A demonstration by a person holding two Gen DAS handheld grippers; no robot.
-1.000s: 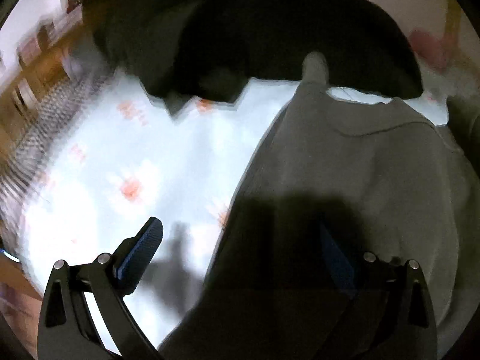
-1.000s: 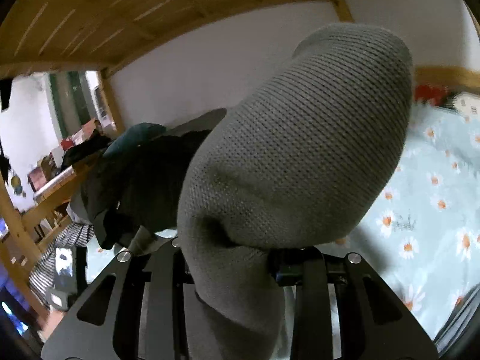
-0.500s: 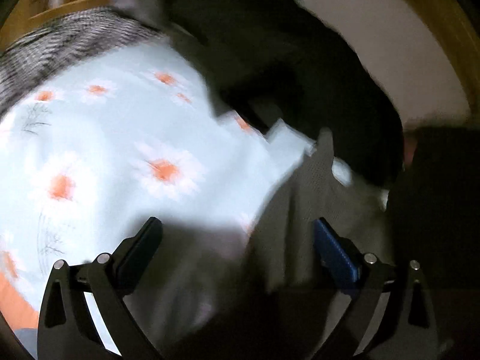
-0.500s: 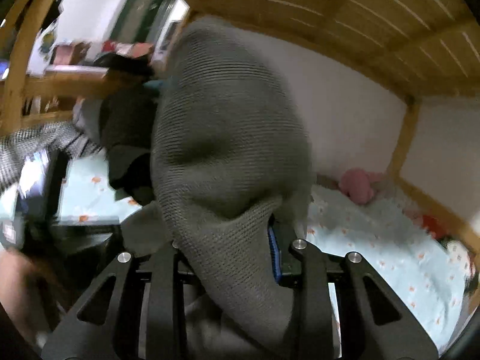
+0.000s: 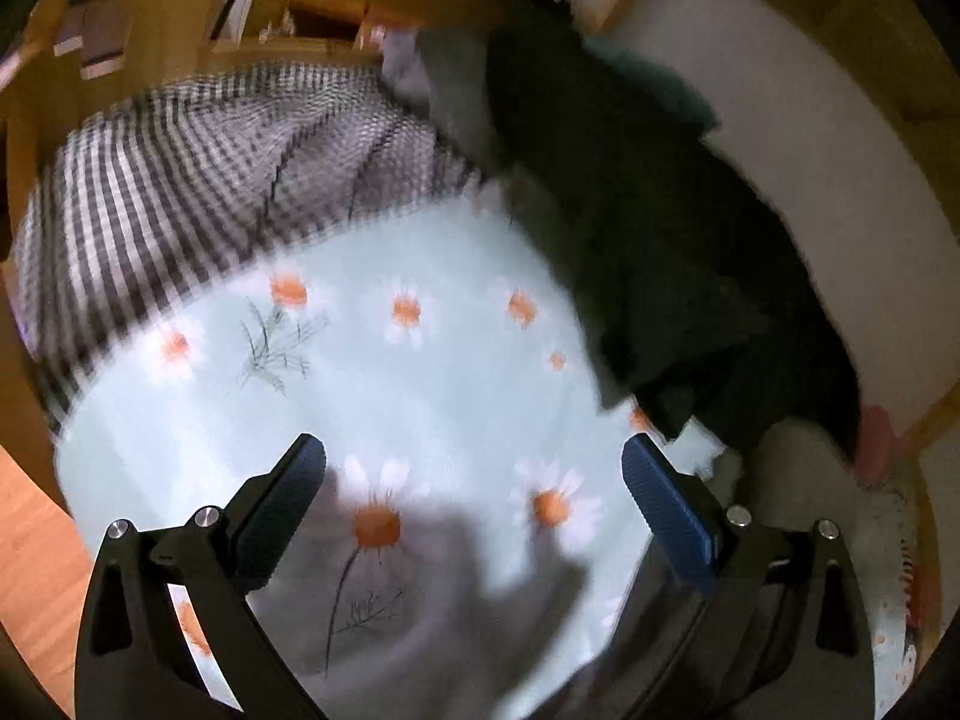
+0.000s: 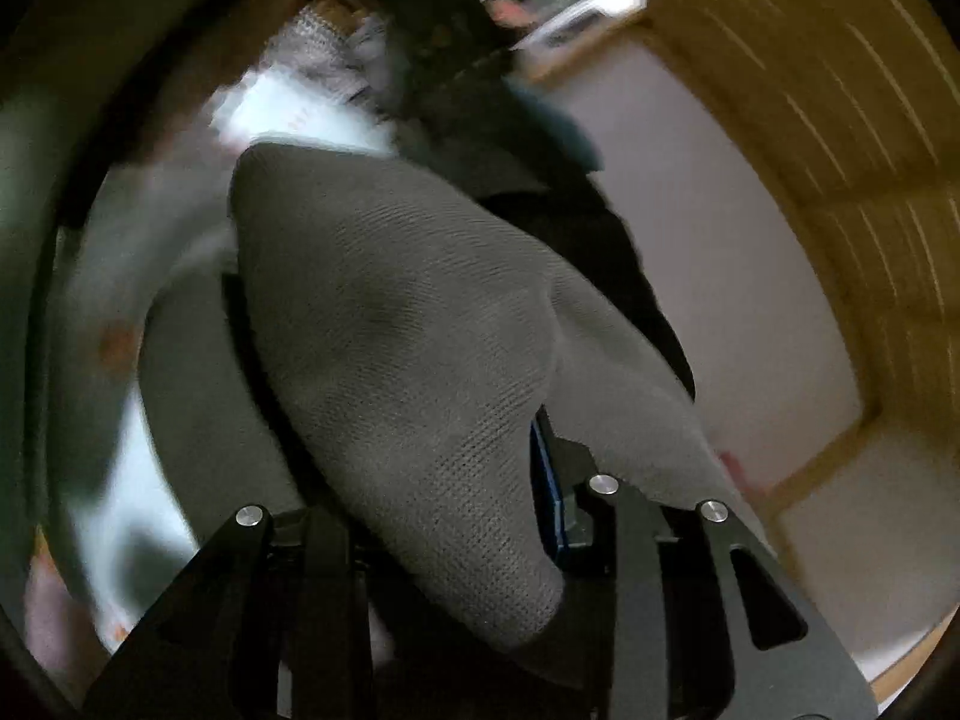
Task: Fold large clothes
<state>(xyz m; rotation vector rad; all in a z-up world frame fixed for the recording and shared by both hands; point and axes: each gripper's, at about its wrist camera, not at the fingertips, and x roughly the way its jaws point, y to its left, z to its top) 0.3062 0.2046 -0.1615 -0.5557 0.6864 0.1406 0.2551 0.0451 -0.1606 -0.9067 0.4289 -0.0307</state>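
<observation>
Over the bed (image 5: 456, 384), the right hand-held gripper (image 6: 456, 516), jaws easing apart, pinches a soft, floppy grey sweater (image 6: 408, 360) by a bunched fold; the left hand-held gripper (image 5: 474, 480) gapes empty.

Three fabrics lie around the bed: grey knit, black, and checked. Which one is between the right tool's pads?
The grey knit: it bulges out of the right tool, whose jaws are opening. The black and checked fabrics lie apart.

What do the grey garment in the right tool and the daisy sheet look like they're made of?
Grey garment: a knit, probably cotton or a blend, matte; fine ribbed loops show. Daisy sheet: smooth, thin woven fabric, likely cotton, with printed flowers; motion blur hides its weave.
</observation>
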